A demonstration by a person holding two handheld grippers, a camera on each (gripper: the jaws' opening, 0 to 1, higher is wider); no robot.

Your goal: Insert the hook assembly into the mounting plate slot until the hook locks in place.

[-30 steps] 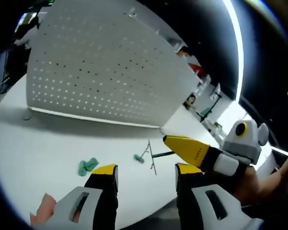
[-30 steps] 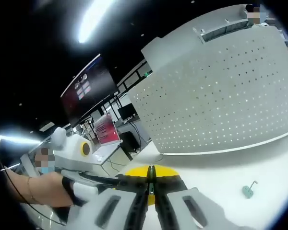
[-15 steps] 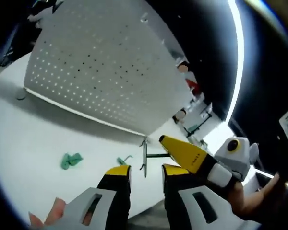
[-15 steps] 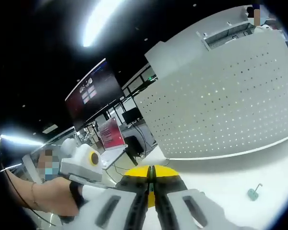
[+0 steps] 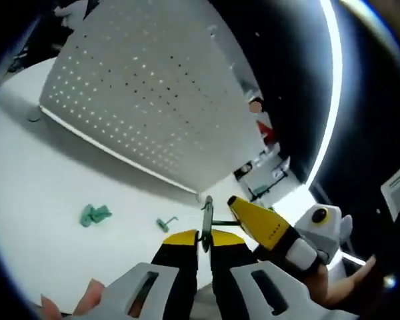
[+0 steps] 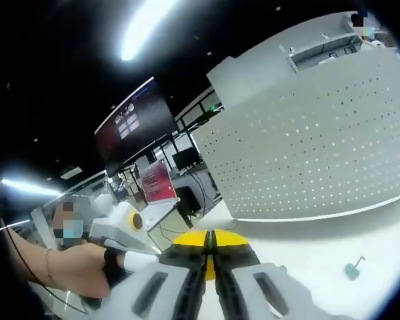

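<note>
Both grippers pinch the wire hook, held off the worktop ahead of the pegboard.

My left gripper (image 5: 204, 239) fingers are nearly shut on the hook assembly (image 5: 206, 223); a second ago they gaped. My right gripper (image 6: 211, 241) is clamped on its stem, steadying the handover. Spare green hook (image 5: 165, 223) lies beyond; mounting plate (image 5: 147, 87) stands far, untouched.

A: Pegboard (image 5: 147, 100)? Table (image 5: 47, 193)?
B: Pegboard: matt white sheet, perforated, looks like painted metal. Table: smooth white, faint sheen.
A: Hook assembly (image 5: 207, 220)?
B: Thin dark metal wire. Green clip (image 6: 351, 270): plastic, matt.
</note>
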